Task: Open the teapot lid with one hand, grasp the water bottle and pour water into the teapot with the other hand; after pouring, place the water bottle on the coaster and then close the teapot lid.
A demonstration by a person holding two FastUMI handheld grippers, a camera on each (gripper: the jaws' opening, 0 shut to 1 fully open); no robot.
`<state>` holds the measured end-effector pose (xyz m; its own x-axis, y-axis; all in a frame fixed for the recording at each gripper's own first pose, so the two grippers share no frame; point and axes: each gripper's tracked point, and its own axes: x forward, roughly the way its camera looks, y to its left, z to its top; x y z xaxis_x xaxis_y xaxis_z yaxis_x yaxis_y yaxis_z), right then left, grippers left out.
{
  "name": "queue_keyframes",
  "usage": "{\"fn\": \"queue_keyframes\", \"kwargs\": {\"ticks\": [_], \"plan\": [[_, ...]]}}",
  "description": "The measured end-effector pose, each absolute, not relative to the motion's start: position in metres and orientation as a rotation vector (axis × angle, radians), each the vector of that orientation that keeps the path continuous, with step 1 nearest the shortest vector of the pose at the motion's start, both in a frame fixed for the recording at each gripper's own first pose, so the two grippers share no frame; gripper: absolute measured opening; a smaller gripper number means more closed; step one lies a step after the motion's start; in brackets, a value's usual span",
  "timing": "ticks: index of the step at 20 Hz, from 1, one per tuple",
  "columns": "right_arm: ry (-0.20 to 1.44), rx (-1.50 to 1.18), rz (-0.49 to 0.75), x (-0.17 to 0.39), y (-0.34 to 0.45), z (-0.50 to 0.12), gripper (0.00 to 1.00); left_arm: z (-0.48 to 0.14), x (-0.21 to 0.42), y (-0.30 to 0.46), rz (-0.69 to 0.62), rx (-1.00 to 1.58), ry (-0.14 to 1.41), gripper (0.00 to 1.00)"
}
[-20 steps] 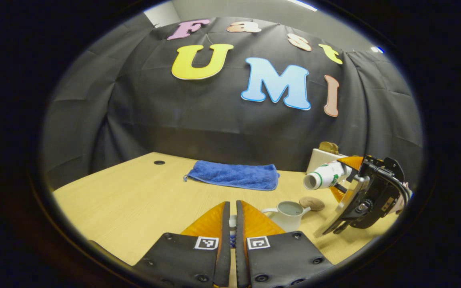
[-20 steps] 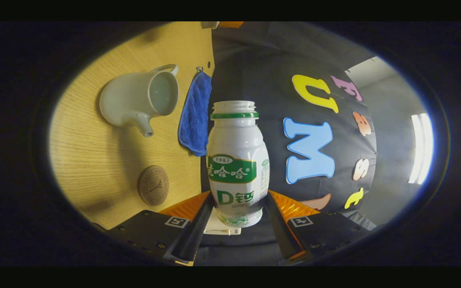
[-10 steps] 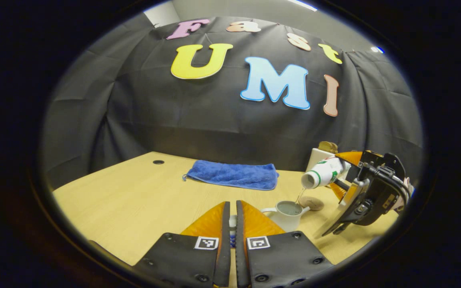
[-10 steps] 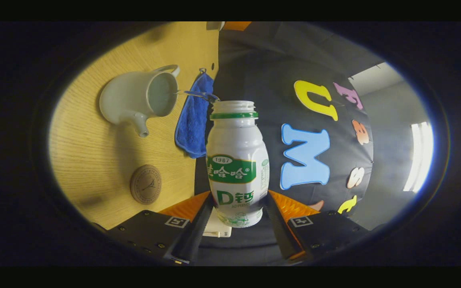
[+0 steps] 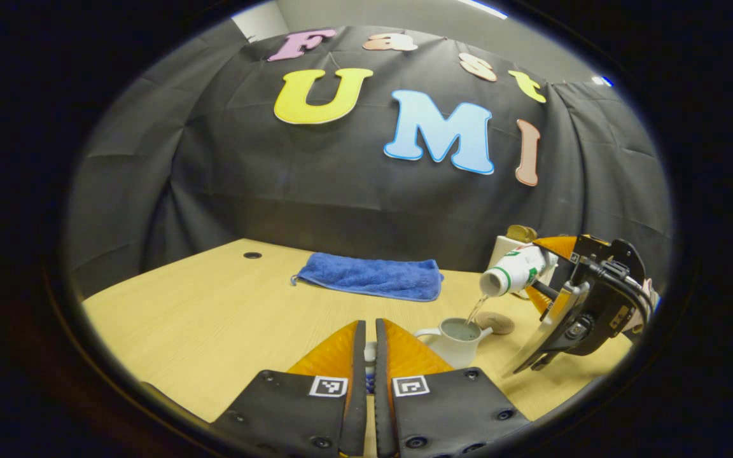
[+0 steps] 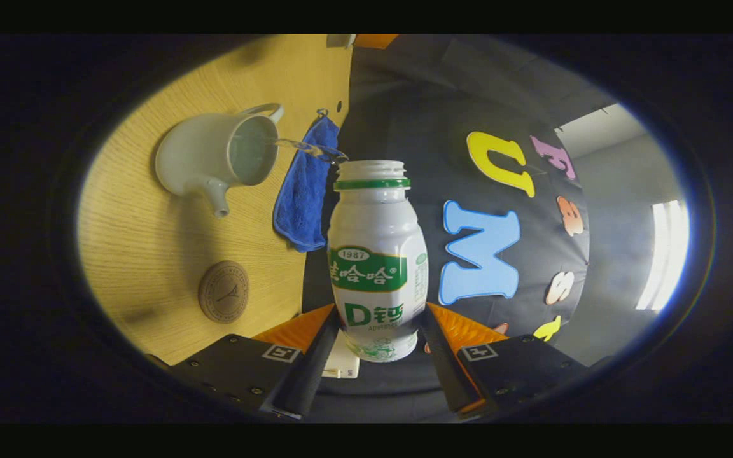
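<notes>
the bottle (image 6: 376, 261) is tipped over on its side above the counter (image 5: 214, 318), its open mouth aimed down at the teapot (image 5: 457, 340), and a thin stream of water (image 5: 473, 310) runs from the mouth into the pot's open top. in the right gripper view the bottle fills the middle, white with a green band, and the right claw (image 6: 376, 346) is clamped on its lower body with a finger pressing each side. the same stream (image 6: 303, 147) shows there, arcing across to the teapot (image 6: 214, 162), which stands on the wood with its lid off, handle toward the towel and spout toward the coaster (image 6: 223, 291). the coaster is a brown round disc lying flat near the pot, apart from it and bare. in the left gripper view the right claw (image 5: 535, 273) hangs at the right with the bottle (image 5: 511, 272) in it, and part of a hand (image 5: 643, 305) shows behind it. the left claw (image 5: 368, 356) sits low in the foreground, its fingers drawn nearly together around something small and pale with a bit of blue; i cannot tell for sure what it is. a blue towel (image 5: 369, 277) lies folded at the back of the counter by the black cloth wall, and a pale box (image 5: 505, 249) with a brown thing on top stands behind the bottle.
</notes>
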<state>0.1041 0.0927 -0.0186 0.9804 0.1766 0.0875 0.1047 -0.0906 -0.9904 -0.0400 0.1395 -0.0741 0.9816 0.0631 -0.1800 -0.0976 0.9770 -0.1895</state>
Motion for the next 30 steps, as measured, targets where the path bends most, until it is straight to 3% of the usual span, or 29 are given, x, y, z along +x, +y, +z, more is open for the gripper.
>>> {"fn": "queue_keyframes", "kwargs": {"ticks": [5,6,7,15,16,30], "plan": [[-0.222,-1.683,0.059,0.104,0.093,-0.016,0.76,-0.074,-0.041,0.139,0.082,-0.200,0.174,0.16],[-0.224,-1.686,0.057,0.104,0.093,-0.015,0.76,-0.075,-0.041,0.140,0.081,-0.201,0.175,0.12],[-0.227,-1.690,0.057,0.104,0.093,-0.015,0.76,-0.075,-0.041,0.140,0.081,-0.201,0.176,0.16],[-0.241,-1.717,0.054,0.106,0.093,-0.011,0.76,-0.076,-0.040,0.139,0.080,-0.202,0.177,0.16],[-0.241,-1.721,0.056,0.106,0.093,-0.011,0.76,-0.075,-0.040,0.139,0.080,-0.202,0.178,0.12],[-0.289,-1.788,0.059,0.108,0.100,-0.002,0.76,-0.075,-0.039,0.137,0.076,-0.198,0.179,0.16]]}}
